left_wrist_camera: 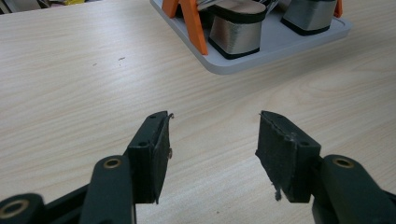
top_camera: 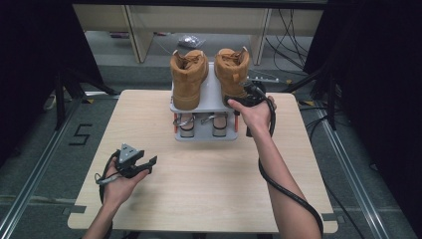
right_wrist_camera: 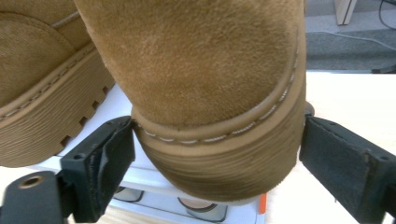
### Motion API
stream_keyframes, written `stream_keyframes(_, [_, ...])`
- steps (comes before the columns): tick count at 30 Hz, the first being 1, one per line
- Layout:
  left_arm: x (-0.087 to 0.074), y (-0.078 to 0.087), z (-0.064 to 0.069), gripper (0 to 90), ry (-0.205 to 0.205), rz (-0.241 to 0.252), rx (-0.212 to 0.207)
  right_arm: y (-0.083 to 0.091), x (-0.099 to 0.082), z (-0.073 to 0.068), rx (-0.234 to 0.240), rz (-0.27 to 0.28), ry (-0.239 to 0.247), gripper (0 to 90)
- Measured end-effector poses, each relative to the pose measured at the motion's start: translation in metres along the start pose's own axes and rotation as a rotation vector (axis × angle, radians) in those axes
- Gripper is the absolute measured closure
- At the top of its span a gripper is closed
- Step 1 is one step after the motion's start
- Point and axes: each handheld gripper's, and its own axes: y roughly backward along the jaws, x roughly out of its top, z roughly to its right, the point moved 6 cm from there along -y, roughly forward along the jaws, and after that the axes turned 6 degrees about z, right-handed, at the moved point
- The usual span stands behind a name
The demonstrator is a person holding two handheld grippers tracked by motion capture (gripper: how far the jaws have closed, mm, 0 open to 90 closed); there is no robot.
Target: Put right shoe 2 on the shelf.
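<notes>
Two tan suede boots: right boot (top_camera: pixel 233 69) and left boot (top_camera: pixel 189 77), side by side on the top deck of one grey two-tier rack (top_camera: pixel 211 94). On the lower tier, two more shoes (top_camera: pixel 187 123), seen only in part, between orange posts (left_wrist_camera: pixel 194 21). Two hand-held grippers.

One pale wood-grain table (top_camera: pixel 199 184), rack at its far middle. Around it grey floor with a taped mark, metal rails on both sides, dark curtains, pale furniture legs and loose cables at the back.

Both boots upright on their soles, long axes parallel, running from the person's side toward the far edge. Rounded end of the right boot at the rack's near edge, overhanging it slightly in the right gripper view; whether heel or toe not told for certain.

Right gripper (right_wrist_camera: pixel 217 158) at that near end, jaws astride the sole; jaws spread wide. Left pad (right_wrist_camera: pixel 116 154) at the welt, contact not certain; right pad (right_wrist_camera: pixel 336 158) just clear of the sole. No grip on the boot.

Left gripper (left_wrist_camera: pixel 212 149) low over bare table on the near left, well apart from the rack, jaws well parted with nothing between them.
</notes>
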Motion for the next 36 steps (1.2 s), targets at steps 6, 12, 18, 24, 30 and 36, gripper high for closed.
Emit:
stream_keyframes(6, [-0.0004,-0.0007,0.0002,43.6,0.001,0.002,-0.005,0.0006,0.0005,-0.0017,-0.012,-0.003,0.012,12.6])
stream_keyframes(12, [-0.0008,-0.0014,0.0002,43.6,0.002,-0.001,-0.01,0.0019,-0.0006,-0.0012,0.0,0.005,0.027,14.1])
stream_keyframes(18, [-0.0018,-0.0018,0.0012,43.6,-0.002,-0.008,-0.004,0.003,-0.0013,-0.0006,0.014,-0.001,0.037,15.2])
stream_keyframes(24, [-0.0017,-0.0021,0.0016,43.6,-0.003,-0.008,-0.005,0.0038,-0.0023,-0.0034,0.029,-0.012,0.026,16.1])
stream_keyframes(30, [-0.0018,-0.0025,0.0023,43.6,-0.001,-0.008,-0.015,0.0002,-0.0026,-0.0073,0.056,-0.016,0.046,18.4])
stream_keyframes(36, [-0.0014,-0.0019,0.0009,43.6,0.001,-0.002,-0.006,-0.0011,-0.0023,-0.0088,0.055,-0.013,0.05,18.5])
